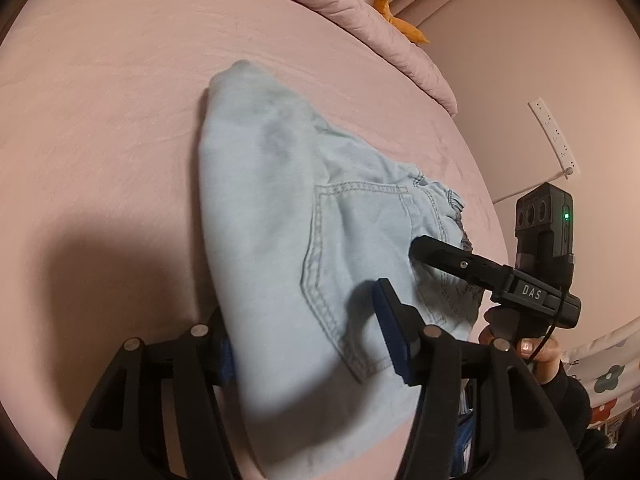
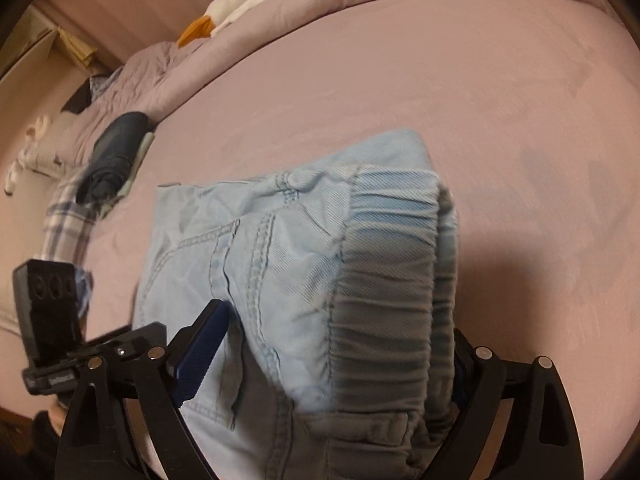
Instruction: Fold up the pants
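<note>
Light blue denim pants (image 1: 280, 216) lie folded into a thick bundle on the pink bed sheet (image 1: 100, 120). My left gripper (image 1: 308, 344) is open, its two blue-padded fingers straddling the near end of the bundle below the back pocket. My right gripper (image 2: 336, 364) is open too, its fingers on either side of the elastic waistband (image 2: 388, 280). One finger of the right gripper shows in the left wrist view (image 1: 436, 250), resting on the pants near the waistband. The pants (image 2: 248, 248) fill the middle of the right wrist view.
A rumpled pink duvet (image 1: 380, 28) and a white plush toy with an orange beak (image 1: 400, 20) lie at the bed's far edge. A rolled dark garment (image 2: 116, 156) and plaid cloth (image 2: 68, 220) sit at the left. A white power strip (image 1: 554, 136) hangs on the wall.
</note>
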Demonstrator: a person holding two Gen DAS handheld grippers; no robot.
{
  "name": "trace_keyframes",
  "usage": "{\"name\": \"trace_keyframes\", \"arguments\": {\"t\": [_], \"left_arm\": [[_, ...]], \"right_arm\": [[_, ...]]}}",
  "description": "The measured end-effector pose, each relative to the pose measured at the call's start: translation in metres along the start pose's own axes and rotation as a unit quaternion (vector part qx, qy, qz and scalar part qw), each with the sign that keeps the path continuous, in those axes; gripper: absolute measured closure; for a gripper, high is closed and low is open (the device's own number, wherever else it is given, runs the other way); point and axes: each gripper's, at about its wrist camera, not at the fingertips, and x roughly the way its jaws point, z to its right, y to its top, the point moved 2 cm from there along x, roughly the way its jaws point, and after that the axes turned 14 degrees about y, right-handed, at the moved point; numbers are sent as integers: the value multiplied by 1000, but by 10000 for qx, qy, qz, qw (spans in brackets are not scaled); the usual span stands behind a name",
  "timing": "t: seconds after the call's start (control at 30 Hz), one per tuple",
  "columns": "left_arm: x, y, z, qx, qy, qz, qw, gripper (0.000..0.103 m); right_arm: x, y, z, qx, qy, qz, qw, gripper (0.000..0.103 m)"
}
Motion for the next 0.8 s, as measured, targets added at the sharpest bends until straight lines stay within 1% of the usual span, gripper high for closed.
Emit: {"name": "trace_keyframes", "arguments": {"t": [0.1, 0.27, 0.33, 0.37, 0.4, 0.5, 0.53, 0.6, 0.63, 0.67, 0.73, 0.8], "left_arm": [[3, 5, 7, 61, 22, 21, 10000, 41], [7, 10, 15, 182, 158, 70, 9997, 42], [5, 8, 16, 236, 269, 136, 9993, 50], [4, 8, 16, 253, 331, 159, 9990, 57], [2, 8, 14, 217, 372, 192, 9989, 61], [-3, 8, 13, 171, 455, 316, 9983, 70], [-5, 9, 15, 204, 497, 370, 9979, 70], [-11, 9, 18, 284, 594, 512, 9965, 71], [-16, 10, 19, 325, 625, 607, 9957, 71], [-20, 10, 19, 342, 633, 683, 9951, 71], [-31, 12, 18, 373, 663, 879, 9932, 70], [-42, 14, 17, 414, 714, 1054, 9910, 70]], "right_arm": [[-1, 1, 3, 7, -6, 45, 10000, 10], [-2, 0, -1, 7, -135, 192, 9997, 10], [-6, -2, -5, -64, -200, 302, 9993, 16], [-7, -2, -8, -92, -196, 357, 9991, 23], [-9, -2, -9, -98, -176, 428, 9989, 32], [-18, -3, -12, -30, -158, 581, 9982, 42], [-19, -3, -15, -78, -179, 616, 9979, 43], [-21, -2, -25, -222, -231, 694, 9971, 48], [-23, -1, -32, -294, -194, 749, 9966, 50], [-23, 0, -37, -350, -133, 803, 9961, 54], [-25, 4, -51, -514, -15, 873, 9949, 56], [-22, 6, -63, -676, 0, 895, 9937, 56]]}}
